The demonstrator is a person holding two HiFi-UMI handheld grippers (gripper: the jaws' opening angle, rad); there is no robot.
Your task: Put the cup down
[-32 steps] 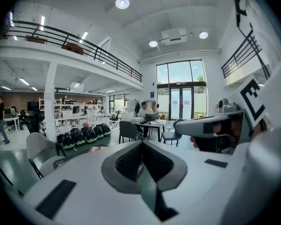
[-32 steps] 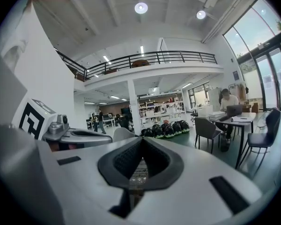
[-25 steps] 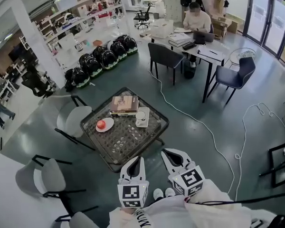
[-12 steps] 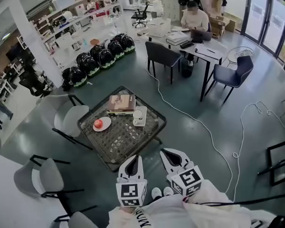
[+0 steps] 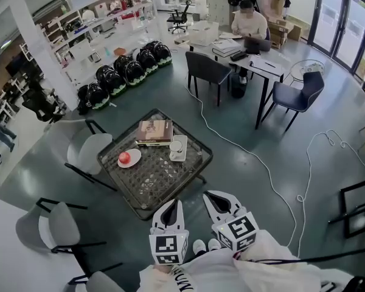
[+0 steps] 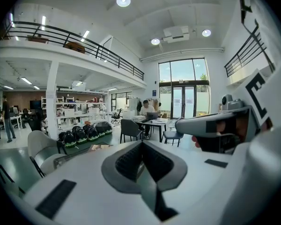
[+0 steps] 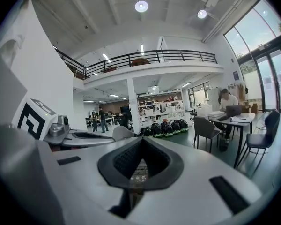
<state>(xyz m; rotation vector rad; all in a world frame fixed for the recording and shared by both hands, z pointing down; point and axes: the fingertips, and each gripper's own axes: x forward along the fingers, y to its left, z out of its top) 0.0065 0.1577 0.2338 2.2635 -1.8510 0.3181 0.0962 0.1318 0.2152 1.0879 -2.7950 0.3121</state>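
Observation:
A white cup (image 5: 176, 146) stands on a white rectangular tray (image 5: 181, 156) near the far right of the low mesh-topped table (image 5: 161, 184). No gripper touches it. My left gripper (image 5: 172, 204) and right gripper (image 5: 211, 195) hover side by side short of the table's near corner, both pointing toward it. Each is shut with its jaws met and nothing between them. In the left gripper view the left gripper (image 6: 141, 142) points out into the room, and the right gripper view shows the right gripper (image 7: 141, 139) doing the same. The cup is not seen in either gripper view.
On the table lie a stack of books (image 5: 154, 131) and a plate with a red apple (image 5: 125, 157). Grey chairs (image 5: 88, 152) stand left of the table. A white cable (image 5: 255, 157) runs over the floor at right. A person sits at a desk (image 5: 249, 50) behind, with helmets (image 5: 125, 72) by the shelves.
The view has shifted slightly, so the table and room sit a little more to the left. Both grippers stay shut in nearly the same place.

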